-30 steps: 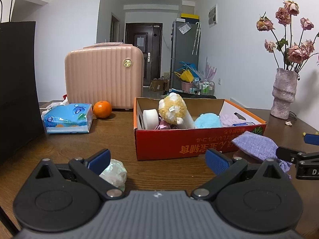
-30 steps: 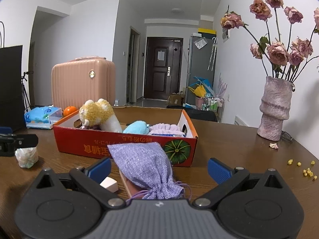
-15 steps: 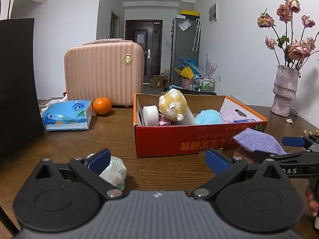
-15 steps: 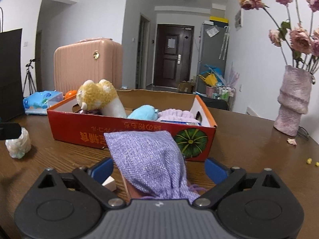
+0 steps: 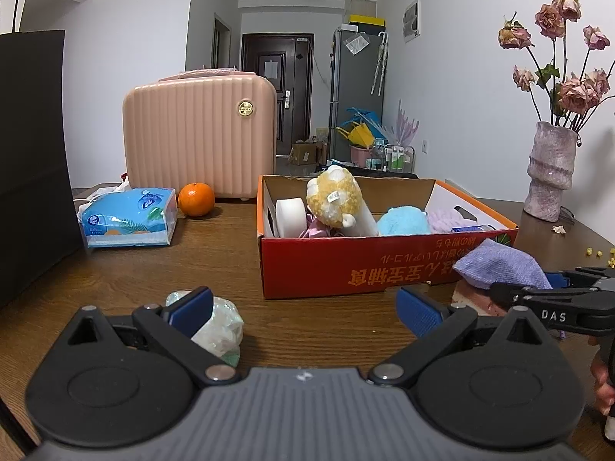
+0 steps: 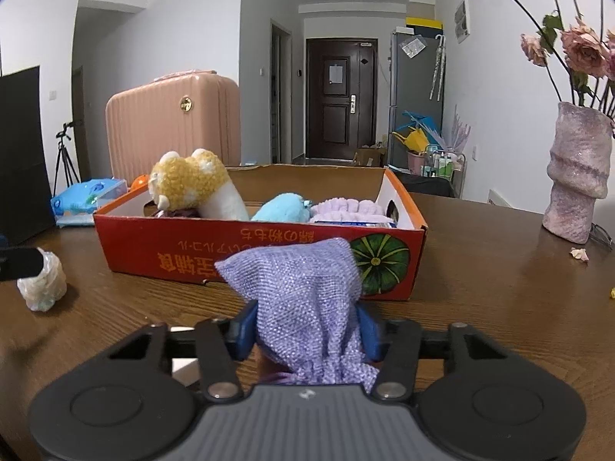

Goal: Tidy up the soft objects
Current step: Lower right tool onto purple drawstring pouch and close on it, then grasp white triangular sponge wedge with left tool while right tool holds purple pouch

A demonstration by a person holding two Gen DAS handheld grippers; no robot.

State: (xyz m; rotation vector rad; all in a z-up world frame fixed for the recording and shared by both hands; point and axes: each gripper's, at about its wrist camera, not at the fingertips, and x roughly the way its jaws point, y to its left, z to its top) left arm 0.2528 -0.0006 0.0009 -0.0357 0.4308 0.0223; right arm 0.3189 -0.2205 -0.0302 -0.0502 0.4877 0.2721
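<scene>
While your right gripper (image 6: 307, 332) is squeezing the purple pouch (image 6: 303, 288) | left gripper (image 5: 303, 307) is staying wide | you are lifting next, into the red box (image 6: 269, 246).

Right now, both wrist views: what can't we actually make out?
- Under the lilac woven drawstring pouch: a pinkish block shows in the left wrist view only; the pouch and right gripper cover it.
- Crumpled pale plastic bag: the left gripper's finger hides part.
- Red cardboard box: its front wall hides the floor and the lower parts of the yellow plush toy.
</scene>
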